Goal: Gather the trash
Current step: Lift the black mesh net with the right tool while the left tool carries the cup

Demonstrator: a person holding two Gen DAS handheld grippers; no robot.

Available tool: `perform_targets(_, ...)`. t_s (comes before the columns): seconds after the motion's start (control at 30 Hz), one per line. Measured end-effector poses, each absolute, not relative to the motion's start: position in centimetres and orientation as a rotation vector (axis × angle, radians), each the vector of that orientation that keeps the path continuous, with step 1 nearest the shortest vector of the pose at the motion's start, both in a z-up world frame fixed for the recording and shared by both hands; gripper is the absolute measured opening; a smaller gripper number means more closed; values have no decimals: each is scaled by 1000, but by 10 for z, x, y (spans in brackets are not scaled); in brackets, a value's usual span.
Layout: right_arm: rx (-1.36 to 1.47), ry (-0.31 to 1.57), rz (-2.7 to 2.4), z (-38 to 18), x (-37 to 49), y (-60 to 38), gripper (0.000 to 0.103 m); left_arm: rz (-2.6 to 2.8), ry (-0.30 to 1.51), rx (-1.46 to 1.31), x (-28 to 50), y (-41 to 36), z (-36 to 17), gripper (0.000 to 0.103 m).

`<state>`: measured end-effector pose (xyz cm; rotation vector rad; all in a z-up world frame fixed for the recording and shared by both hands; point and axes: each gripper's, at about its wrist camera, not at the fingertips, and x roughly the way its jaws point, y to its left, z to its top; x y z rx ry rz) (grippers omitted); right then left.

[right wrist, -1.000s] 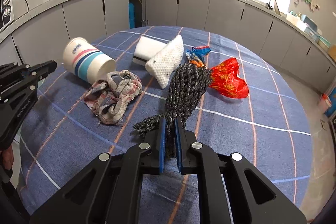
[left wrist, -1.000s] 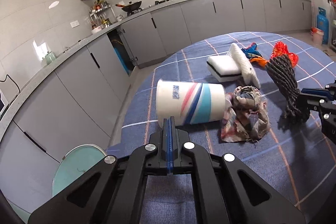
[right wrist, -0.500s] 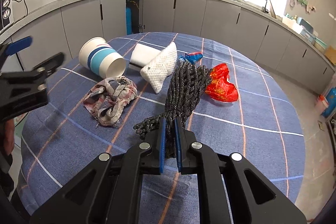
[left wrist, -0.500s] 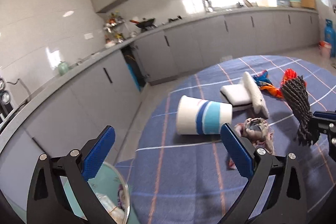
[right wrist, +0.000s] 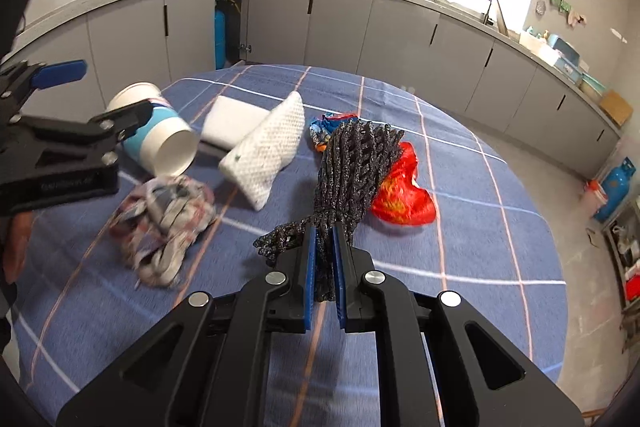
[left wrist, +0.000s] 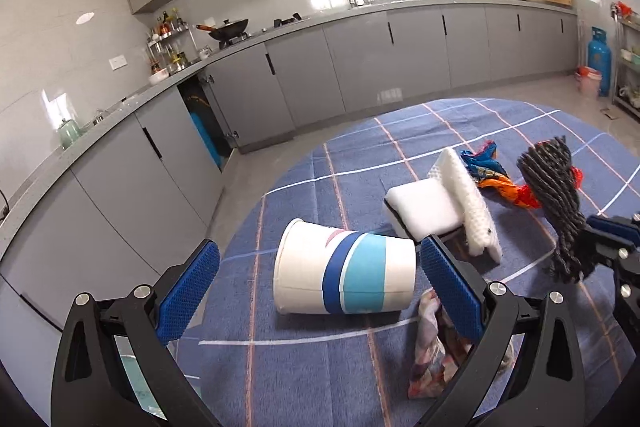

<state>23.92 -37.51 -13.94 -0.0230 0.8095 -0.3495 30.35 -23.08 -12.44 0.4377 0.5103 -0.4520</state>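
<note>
- My left tongs [left wrist: 316, 285] gape wide around the white paper cup with blue stripes [left wrist: 344, 279], lying sideways.
- My right tongs [right wrist: 324, 259] pinch the dark mesh bundle [right wrist: 352, 167].
- Round blue plaid tablecloth [right wrist: 480, 247]; grey kitchen cabinets [left wrist: 360, 67] behind.

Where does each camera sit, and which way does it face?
Left wrist: on the left gripper, looking down across the table at the cup; its open blue pads frame the view.
Right wrist: on the right gripper, facing the counter; it is shut on the black net. The left gripper and a bit of hand show at left.
Shared: cup, net, rag, white foam, each other's gripper.
</note>
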Motion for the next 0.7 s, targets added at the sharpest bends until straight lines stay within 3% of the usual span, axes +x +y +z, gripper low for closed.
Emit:
perform_targets(0.63,-26,864,-344,-161,267,-381,10,-586,577,457,328,-244,-152,98)
perform_targets(0.67,-26,864,-343,-161,267,-381,10,-592,579,454,328,-243,-151,98)
perform_targets(0.7,-26,862,-342,-161,267,-380,10,-595,579,452,328,-242,-152,86)
